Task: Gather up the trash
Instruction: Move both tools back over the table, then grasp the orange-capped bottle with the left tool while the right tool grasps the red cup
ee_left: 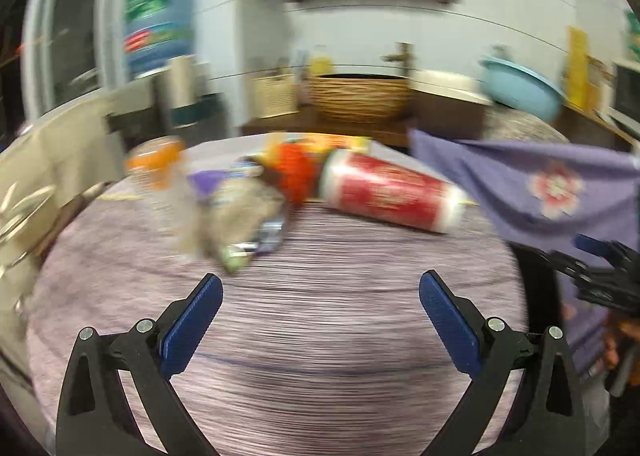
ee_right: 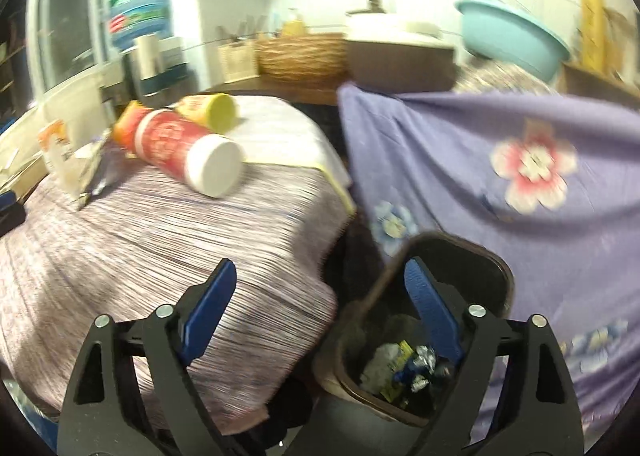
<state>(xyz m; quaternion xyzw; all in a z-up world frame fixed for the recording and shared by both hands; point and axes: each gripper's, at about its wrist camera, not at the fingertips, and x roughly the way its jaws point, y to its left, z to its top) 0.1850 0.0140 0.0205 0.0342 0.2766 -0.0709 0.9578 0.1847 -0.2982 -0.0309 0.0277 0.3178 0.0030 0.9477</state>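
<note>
A red and white canister (ee_left: 390,191) (ee_right: 182,147) lies on its side on the table's purple striped cloth (ee_left: 320,316) (ee_right: 160,223). Beside it lie crumpled wrappers (ee_left: 240,215), an orange packet (ee_left: 296,171) and a clear bottle with an orange label (ee_left: 158,171) (ee_right: 58,151). A yellow-capped tube (ee_right: 212,109) lies behind the canister. My left gripper (ee_left: 320,292) hangs open over the bare cloth, short of the pile. My right gripper (ee_right: 320,280) is open and empty above the table's right corner. A dark bin (ee_right: 404,356) below it holds crumpled trash (ee_right: 400,372).
A lilac flowered cloth (ee_left: 540,191) (ee_right: 520,175) hangs right of the table, behind the bin. A counter at the back carries a wicker basket (ee_left: 360,99) (ee_right: 300,55), a teal basin (ee_left: 524,87) (ee_right: 512,35) and a water jug (ee_left: 158,23) (ee_right: 136,3). The right gripper's body (ee_left: 608,276) shows at the right edge.
</note>
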